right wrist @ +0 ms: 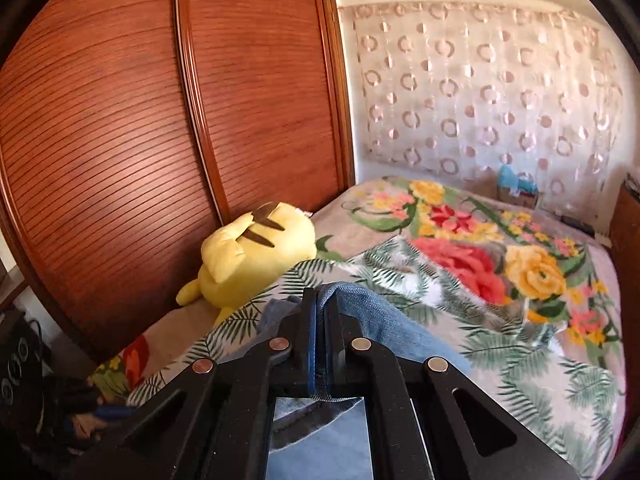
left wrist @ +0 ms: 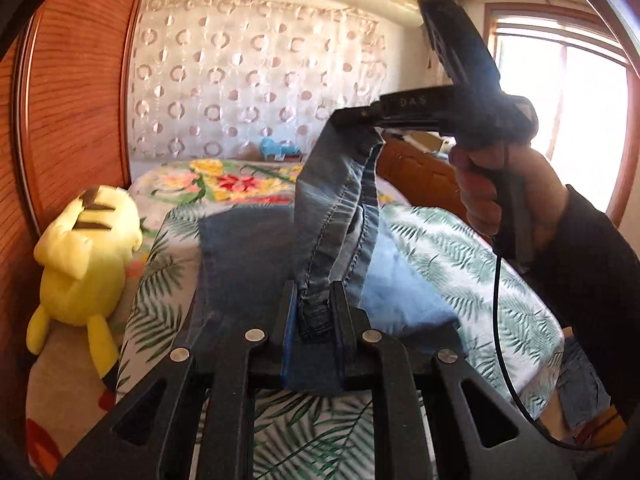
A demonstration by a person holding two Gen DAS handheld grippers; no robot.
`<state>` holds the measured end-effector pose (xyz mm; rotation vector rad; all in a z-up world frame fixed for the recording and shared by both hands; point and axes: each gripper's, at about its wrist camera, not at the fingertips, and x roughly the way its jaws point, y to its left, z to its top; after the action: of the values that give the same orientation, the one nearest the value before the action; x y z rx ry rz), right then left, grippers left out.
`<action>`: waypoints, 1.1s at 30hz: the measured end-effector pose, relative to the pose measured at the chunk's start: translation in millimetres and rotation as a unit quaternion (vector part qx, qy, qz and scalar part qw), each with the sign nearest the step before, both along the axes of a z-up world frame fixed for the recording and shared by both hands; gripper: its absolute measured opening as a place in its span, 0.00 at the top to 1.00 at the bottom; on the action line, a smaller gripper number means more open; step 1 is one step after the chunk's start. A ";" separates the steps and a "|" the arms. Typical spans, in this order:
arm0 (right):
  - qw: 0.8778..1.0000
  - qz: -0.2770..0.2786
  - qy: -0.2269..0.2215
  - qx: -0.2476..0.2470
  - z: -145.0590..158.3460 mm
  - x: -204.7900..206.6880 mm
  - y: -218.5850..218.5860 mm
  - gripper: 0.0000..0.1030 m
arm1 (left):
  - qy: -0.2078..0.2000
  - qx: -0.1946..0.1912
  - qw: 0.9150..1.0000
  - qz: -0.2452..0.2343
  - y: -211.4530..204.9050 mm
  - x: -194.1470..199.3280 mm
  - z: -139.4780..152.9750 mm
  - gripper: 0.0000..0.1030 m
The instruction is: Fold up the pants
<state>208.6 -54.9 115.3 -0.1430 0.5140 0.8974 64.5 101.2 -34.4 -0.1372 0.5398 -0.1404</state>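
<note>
2 grippers (left wrist: 314, 300) (right wrist: 320, 300), 1 pants (left wrist: 248, 256), 1 plush (left wrist: 86, 256)

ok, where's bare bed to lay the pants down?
Free: palm-print sheet right of the pants, and the floral blanket beyond. Crowded: left edge, yellow plush against the wardrobe. Both tools, left and right, grip denim.

left wrist: faces bed (left wrist: 460, 248), close | right wrist: same | shared: plush (left wrist: 84, 264)
</note>
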 end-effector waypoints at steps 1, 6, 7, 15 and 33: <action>1.000 0.003 0.005 0.000 -5.9 5.1 5.2 0.98 | 0.007 0.000 1.000 0.001 3.2 1.2 -6.9 0.84; 0.999 0.008 0.034 -0.028 -41.6 26.9 37.2 0.98 | 0.043 0.007 0.999 0.004 8.1 6.6 -37.2 0.84; 0.999 0.007 0.039 -0.032 -45.3 29.1 42.2 0.98 | 0.044 0.010 0.999 0.005 7.9 7.4 -40.8 0.84; 0.997 -0.008 0.047 -0.064 -49.7 31.8 78.5 0.97 | 0.017 0.024 0.999 0.013 3.8 -1.9 -32.7 0.55; 0.997 -0.053 -0.003 -0.064 -68.2 -28.6 -28.7 0.44 | 0.057 0.061 0.996 0.031 1.1 23.4 -57.8 0.52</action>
<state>180.0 -83.6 47.2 -0.2324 0.5674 0.7605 88.0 102.3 -92.2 -0.0429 0.6566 -0.0397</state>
